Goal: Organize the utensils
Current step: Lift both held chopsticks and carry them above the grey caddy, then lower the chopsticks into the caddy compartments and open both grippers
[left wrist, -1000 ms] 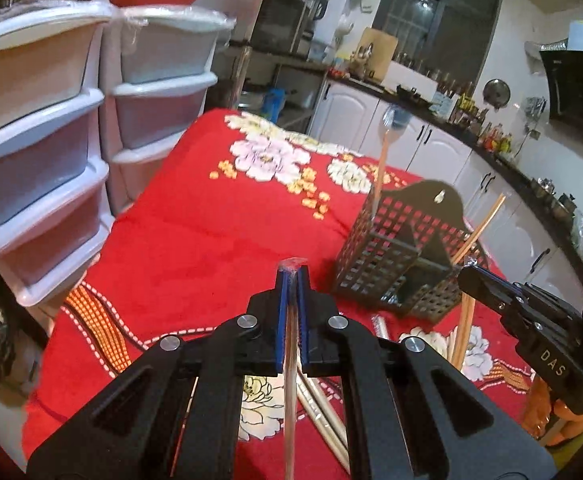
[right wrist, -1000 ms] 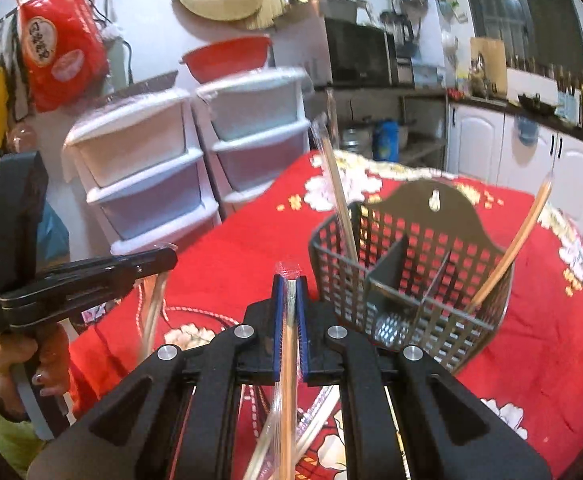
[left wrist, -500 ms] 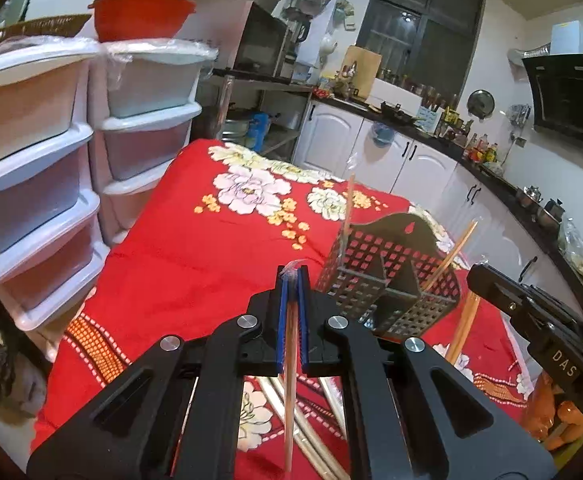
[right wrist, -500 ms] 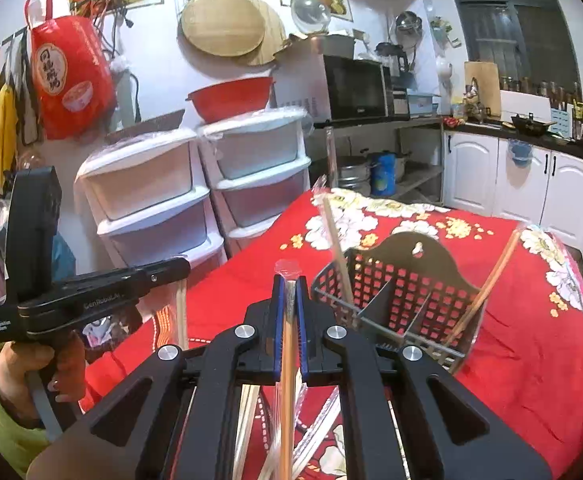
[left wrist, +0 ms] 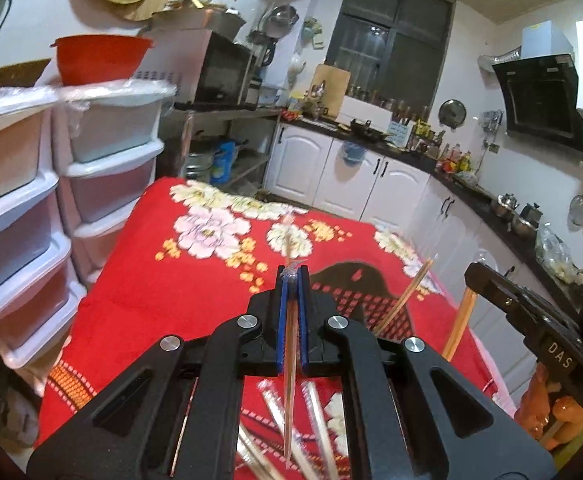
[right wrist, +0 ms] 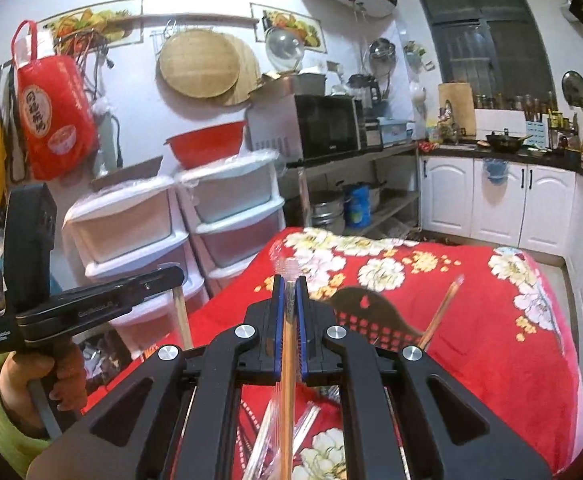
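Observation:
My left gripper [left wrist: 291, 274] is shut on a plastic-wrapped wooden chopstick [left wrist: 290, 364] that hangs below the jaws, high above the red flowered tablecloth [left wrist: 171, 280]. My right gripper [right wrist: 290, 282] is shut on another wrapped chopstick [right wrist: 287, 392]. A black mesh utensil caddy [left wrist: 355, 288] stands on the table just beyond both grippers, mostly hidden behind them; it also shows in the right wrist view [right wrist: 365, 312]. Chopsticks [left wrist: 409, 292] lean out of it. Several wrapped chopsticks [left wrist: 315, 420] lie on the cloth below.
White drawer towers [left wrist: 103, 168] with a red basin [left wrist: 99, 60] on top stand left of the table. White kitchen cabinets [left wrist: 371, 180] and a counter run behind and to the right. Each gripper shows in the other's view, the right one [left wrist: 531, 320] and the left one [right wrist: 91, 304].
Both grippers have risen and tilted up with their chopsticks; the caddy now sits lower in both views and is largely hidden behind the jaws.

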Action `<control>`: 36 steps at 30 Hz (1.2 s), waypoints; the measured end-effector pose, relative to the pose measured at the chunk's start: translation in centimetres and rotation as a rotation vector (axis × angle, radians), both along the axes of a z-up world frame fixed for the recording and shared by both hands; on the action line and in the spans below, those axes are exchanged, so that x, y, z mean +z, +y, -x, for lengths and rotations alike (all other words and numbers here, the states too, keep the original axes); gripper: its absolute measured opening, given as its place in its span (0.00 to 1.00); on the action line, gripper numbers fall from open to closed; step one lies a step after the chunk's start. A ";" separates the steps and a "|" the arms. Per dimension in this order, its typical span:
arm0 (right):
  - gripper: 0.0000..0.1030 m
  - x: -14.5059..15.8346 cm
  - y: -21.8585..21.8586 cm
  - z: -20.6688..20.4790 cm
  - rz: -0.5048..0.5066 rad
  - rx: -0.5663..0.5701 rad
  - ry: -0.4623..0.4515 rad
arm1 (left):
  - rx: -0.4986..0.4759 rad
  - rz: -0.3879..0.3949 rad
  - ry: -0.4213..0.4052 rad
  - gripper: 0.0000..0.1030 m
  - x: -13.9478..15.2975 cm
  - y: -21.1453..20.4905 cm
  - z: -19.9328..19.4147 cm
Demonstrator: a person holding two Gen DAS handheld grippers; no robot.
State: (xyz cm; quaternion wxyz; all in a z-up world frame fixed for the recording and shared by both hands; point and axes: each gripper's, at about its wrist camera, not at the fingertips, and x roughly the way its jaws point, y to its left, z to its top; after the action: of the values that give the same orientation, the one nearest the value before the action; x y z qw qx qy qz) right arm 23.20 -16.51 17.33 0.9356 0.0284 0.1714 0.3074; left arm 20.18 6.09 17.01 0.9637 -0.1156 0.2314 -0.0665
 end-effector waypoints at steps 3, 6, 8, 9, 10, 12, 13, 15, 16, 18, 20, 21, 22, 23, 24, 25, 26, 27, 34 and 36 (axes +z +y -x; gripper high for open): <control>0.06 1.1 -0.5 -0.5 -0.002 -0.011 -0.013 | -0.023 -0.010 -0.019 0.01 1.2 -0.9 -0.7; 0.06 2.2 -0.9 -0.8 -0.009 -0.026 -0.037 | -0.045 -0.019 -0.039 0.01 2.4 -2.0 -1.5; 0.06 2.8 -1.2 -1.1 -0.017 -0.034 -0.047 | -0.058 -0.018 -0.054 0.01 3.2 -2.7 -2.2; 0.06 3.1 -1.4 -1.4 -0.021 -0.042 -0.052 | -0.063 -0.015 -0.057 0.01 3.5 -2.9 -2.4; 0.06 3.3 -1.5 -1.7 -0.024 -0.048 -0.053 | -0.071 -0.014 -0.062 0.01 3.9 -3.2 -2.8; 0.06 3.9 -1.7 -2.5 -0.029 -0.057 -0.049 | -0.079 -0.014 -0.070 0.01 4.6 -3.7 -3.3; 0.06 4.2 -1.8 -2.9 -0.032 -0.065 -0.044 | -0.082 -0.013 -0.075 0.01 5.1 -3.9 -3.6; 0.06 4.8 -2.1 -3.3 -0.038 -0.069 -0.048 | -0.084 -0.011 -0.087 0.01 5.7 -4.2 -4.0; 0.06 5.1 -2.2 -3.4 -0.035 -0.077 -0.066 | -0.087 -0.013 -0.095 0.01 6.0 -4.4 -4.3; 0.06 5.5 -2.5 -3.5 -0.035 -0.093 -0.091 | -0.093 -0.019 -0.109 0.01 6.3 -4.9 -4.9; 0.06 5.8 -2.9 -4.0 -0.049 -0.097 -0.095 | -0.102 -0.011 -0.105 0.01 6.2 -5.3 -5.6; 0.06 5.9 -3.0 -4.2 -0.055 -0.101 -0.099 | -0.105 -0.007 -0.102 0.01 6.2 -5.5 -6.0; 0.06 5.9 -3.2 -4.4 -0.057 -0.103 -0.101 | -0.106 -0.006 -0.102 0.01 6.1 -5.5 -6.3; 0.06 5.9 -3.2 -4.7 -0.057 -0.105 -0.106 | -0.109 -0.010 -0.103 0.01 6.1 -5.8 -6.6; 0.06 5.9 -3.3 -4.9 -0.057 -0.109 -0.111 | -0.110 -0.013 -0.105 0.01 6.1 -6.0 -6.8; 0.06 5.8 -3.3 -5.1 -0.058 -0.114 -0.116 | -0.112 -0.016 -0.106 0.01 6.0 -6.2 -7.0; 0.06 5.7 -3.4 -5.4 -0.059 -0.115 -0.116 | -0.114 -0.017 -0.107 0.01 5.9 -6.3 -7.3; 0.06 5.7 -3.4 -5.6 -0.059 -0.117 -0.114 | -0.115 -0.017 -0.106 0.01 5.8 -6.3 -7.5; 0.06 4.5 -3.7 -7.8 -0.070 -0.146 -0.105 | -0.110 -0.019 -0.095 0.01 4.8 -6.5 -9.7; 0.06 4.2 -3.7 -8.3 -0.067 -0.156 -0.105 | -0.106 -0.016 -0.091 0.01 4.3 -6.6 -10.5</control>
State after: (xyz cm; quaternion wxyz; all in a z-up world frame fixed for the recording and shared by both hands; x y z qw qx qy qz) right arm 31.55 -20.16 21.52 0.9629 0.0567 0.1088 0.2403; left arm 30.66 -0.52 21.35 0.9692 -0.0926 0.1939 -0.1206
